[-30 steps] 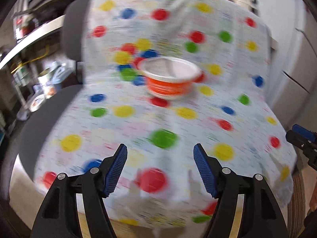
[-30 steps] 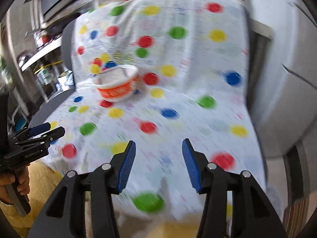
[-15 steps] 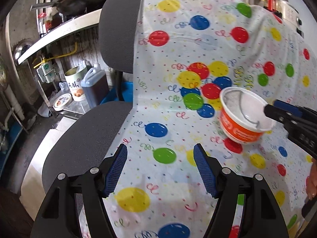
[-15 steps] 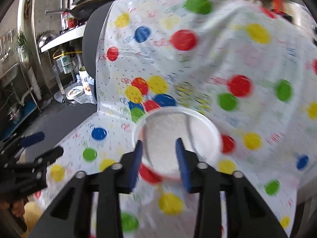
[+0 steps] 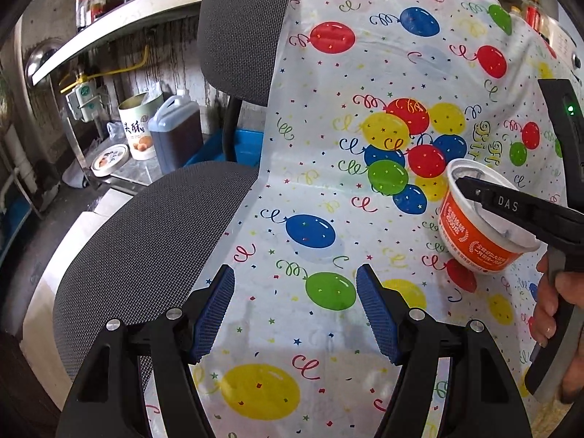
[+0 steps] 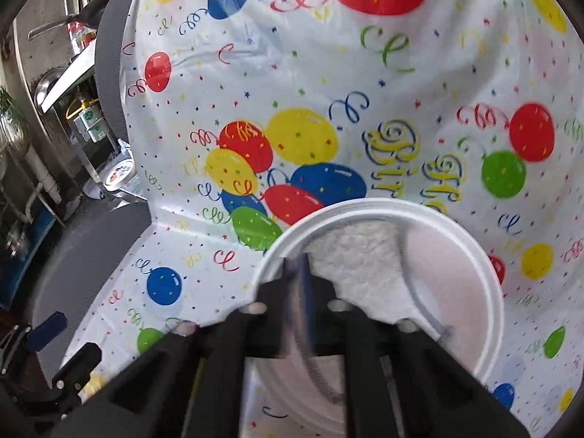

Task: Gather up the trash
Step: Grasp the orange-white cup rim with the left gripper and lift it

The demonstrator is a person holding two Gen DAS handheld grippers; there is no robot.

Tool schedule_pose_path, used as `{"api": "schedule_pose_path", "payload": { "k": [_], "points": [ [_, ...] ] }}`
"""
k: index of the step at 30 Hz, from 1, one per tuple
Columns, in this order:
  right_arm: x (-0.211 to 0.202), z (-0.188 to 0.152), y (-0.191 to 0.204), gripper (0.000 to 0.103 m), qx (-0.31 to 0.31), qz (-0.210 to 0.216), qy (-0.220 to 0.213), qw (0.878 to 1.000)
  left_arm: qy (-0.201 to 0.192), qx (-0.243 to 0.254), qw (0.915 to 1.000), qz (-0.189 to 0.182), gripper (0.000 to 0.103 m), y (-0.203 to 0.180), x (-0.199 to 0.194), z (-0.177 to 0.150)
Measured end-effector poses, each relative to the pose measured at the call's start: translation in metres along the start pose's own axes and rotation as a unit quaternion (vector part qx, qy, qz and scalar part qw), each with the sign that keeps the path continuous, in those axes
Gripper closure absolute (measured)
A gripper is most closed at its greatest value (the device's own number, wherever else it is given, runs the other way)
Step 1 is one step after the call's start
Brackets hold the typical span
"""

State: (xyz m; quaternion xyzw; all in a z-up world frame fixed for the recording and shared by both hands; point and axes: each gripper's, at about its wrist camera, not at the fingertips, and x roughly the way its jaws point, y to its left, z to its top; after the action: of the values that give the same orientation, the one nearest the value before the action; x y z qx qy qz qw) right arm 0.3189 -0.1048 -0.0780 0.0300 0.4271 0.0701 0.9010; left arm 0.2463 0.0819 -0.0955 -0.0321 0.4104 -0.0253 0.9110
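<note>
My left gripper point(image 5: 295, 312) is hanging wide open, gripping nothing, over the balloon-print sheet point(image 5: 365, 73) covering the mesh chair point(image 5: 146, 241). My right gripper point(image 6: 296, 273) is pinching shut on the rim of the orange noodle cup point(image 5: 474, 235), one finger inside, one outside. The cup is tilting on the sheet at the seat's back, near the cluster of printed balloons. White tissue point(image 6: 359, 255) is sitting inside the cup. Farther left, a tin can point(image 5: 138, 127) and a brown jug point(image 5: 177, 133) are standing just beside each other under a shelf point(image 5: 109, 29).
</note>
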Motion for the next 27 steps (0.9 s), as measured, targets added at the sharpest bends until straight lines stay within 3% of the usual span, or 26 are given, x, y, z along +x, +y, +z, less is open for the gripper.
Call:
{"api": "schedule_pose_path", "payload": {
  "k": [4, 9, 14, 19, 21, 24, 27],
  "points": [
    [-0.036, 0.004, 0.001, 0.099, -0.012, 0.001, -0.046, 0.999, -0.005, 0.000, 1.0000, -0.004, 0.033, -0.002, -0.010, 0.000],
    [-0.121, 0.005, -0.015, 0.099, -0.027, -0.014, -0.129, 0.991, -0.015, 0.014, 0.9996, -0.018, 0.033, -0.021, -0.028, 0.004],
    [-0.190, -0.018, -0.048, 0.099, -0.041, -0.067, -0.180, 0.980, -0.025, 0.035, 0.9987, -0.029, 0.033, -0.051, -0.032, 0.016],
    [-0.213, -0.056, -0.086, 0.099, -0.063, -0.149, -0.168, 0.972, -0.026, 0.063, 0.9963, -0.052, 0.035, -0.093, -0.020, 0.039],
    [-0.212, -0.071, -0.098, 0.099, -0.067, -0.168, -0.151, 0.972, -0.017, 0.070, 0.9955, -0.061, 0.041, -0.109, -0.005, 0.048],
    [-0.203, -0.098, -0.119, 0.099, -0.054, -0.160, -0.116, 0.979, 0.020, 0.057, 0.9947, -0.084, 0.052, -0.123, 0.025, 0.058],
    [-0.192, -0.118, -0.130, 0.099, -0.040, -0.150, -0.091, 0.984, 0.052, 0.043, 0.9944, -0.081, 0.063, -0.128, 0.055, 0.062]
  ]
}}
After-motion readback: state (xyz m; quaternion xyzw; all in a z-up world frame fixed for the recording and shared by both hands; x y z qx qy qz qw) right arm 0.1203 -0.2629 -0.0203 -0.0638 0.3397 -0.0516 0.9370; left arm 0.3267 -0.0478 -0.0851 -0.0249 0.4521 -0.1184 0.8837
